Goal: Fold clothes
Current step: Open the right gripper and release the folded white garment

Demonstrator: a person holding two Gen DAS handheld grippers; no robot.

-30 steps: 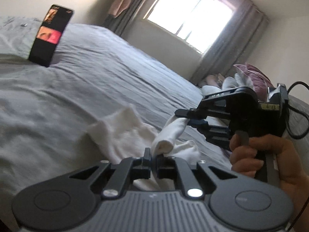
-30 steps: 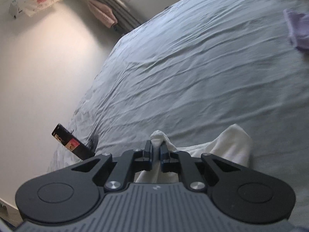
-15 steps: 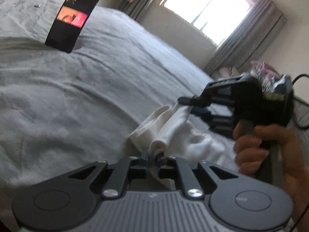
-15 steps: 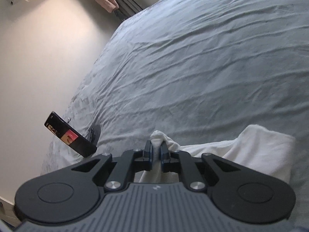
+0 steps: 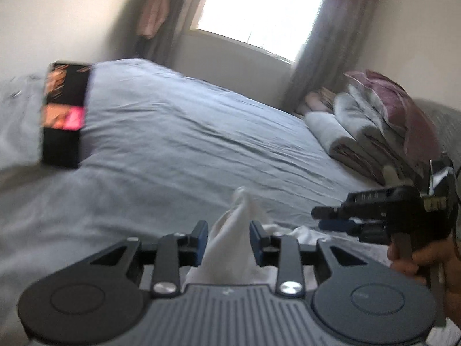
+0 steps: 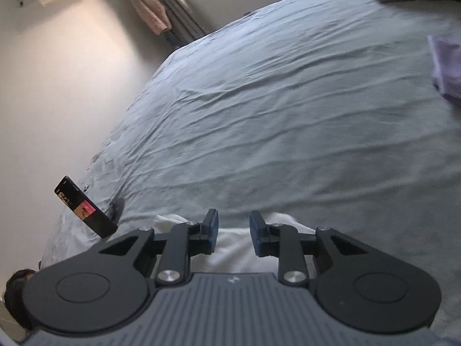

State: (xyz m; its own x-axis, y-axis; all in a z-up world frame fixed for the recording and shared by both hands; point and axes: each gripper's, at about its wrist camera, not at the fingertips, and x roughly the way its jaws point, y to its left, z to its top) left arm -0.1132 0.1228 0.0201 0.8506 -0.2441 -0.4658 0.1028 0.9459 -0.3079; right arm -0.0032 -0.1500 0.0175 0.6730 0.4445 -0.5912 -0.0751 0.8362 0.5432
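- My left gripper (image 5: 227, 238) is standing with its jaws apart, and a peak of the white garment (image 5: 234, 248) is rising up between them; I cannot tell whether the pads are touching the cloth.
- My right gripper (image 6: 232, 235) is also sitting with its jaws spread wide, nothing pinched between them, hovering just over the garment's white fabric (image 6: 230, 255).
- The garment is lying bunched on the grey bedsheet (image 6: 288, 109), at the near edge of the bed below both tools.
- In the left view, a hand (image 5: 423, 262) is gripping the right tool's handle to the right of the cloth.
- A phone (image 6: 85, 207) is standing propped on the sheet to the left, its screen lit.
- A stack of folded bedding (image 5: 374, 127) is resting at the far right by the window (image 5: 259, 14).
- A purple cloth (image 6: 446, 69) is lying at the right edge of the bed.
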